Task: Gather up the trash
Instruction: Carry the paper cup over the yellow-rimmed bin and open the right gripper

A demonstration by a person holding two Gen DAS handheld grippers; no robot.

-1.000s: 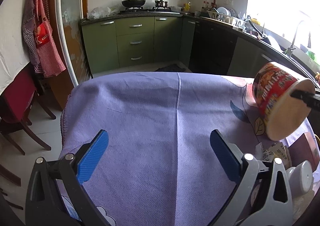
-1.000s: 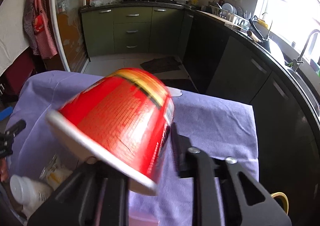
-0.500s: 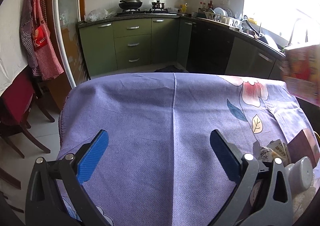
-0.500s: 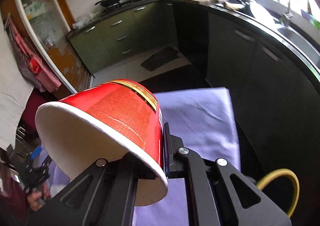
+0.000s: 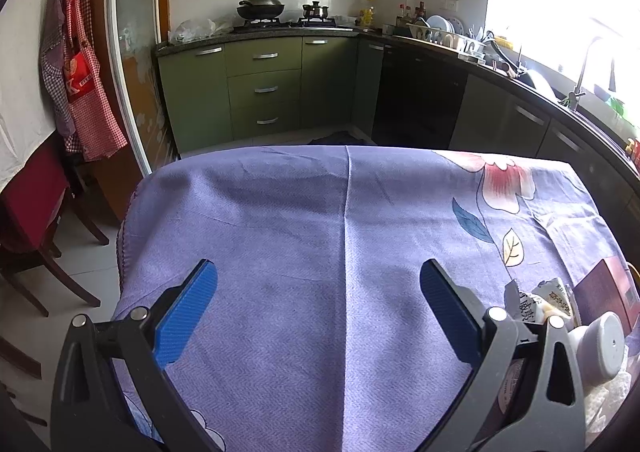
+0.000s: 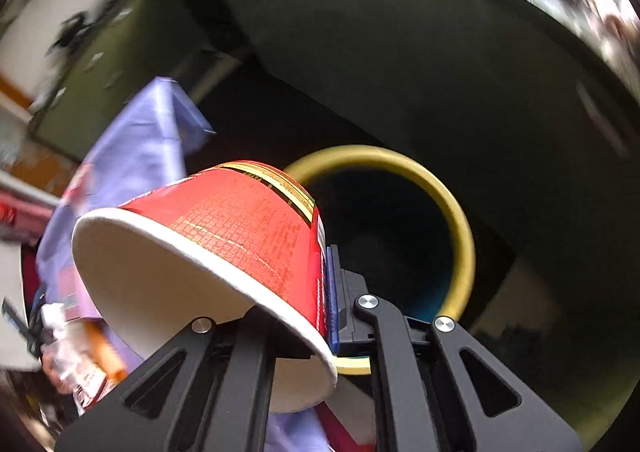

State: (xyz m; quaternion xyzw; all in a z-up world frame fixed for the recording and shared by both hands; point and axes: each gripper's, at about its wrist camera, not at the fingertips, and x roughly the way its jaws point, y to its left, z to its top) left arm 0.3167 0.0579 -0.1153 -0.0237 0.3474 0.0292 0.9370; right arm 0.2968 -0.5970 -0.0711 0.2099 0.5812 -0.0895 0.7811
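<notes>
Kitchen cabinets blur behind the cup (image 6: 224,252), a red paper one tipped on its side and clamped by its wall in the right gripper (image 6: 316,292). Beyond it, lower down, gapes a yellow-rimmed bin (image 6: 460,220), beside the purple tablecloth (image 5: 320,252). Over that cloth the left gripper (image 5: 316,304) hangs spread wide, empty. Wrappers (image 5: 548,300) and a white bottle (image 5: 600,344) lie at the cloth's right edge.

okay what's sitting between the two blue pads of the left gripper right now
Nothing but bare purple tablecloth. In the left wrist view the left gripper stands open over it; the leftover trash lies outside its right finger.
</notes>
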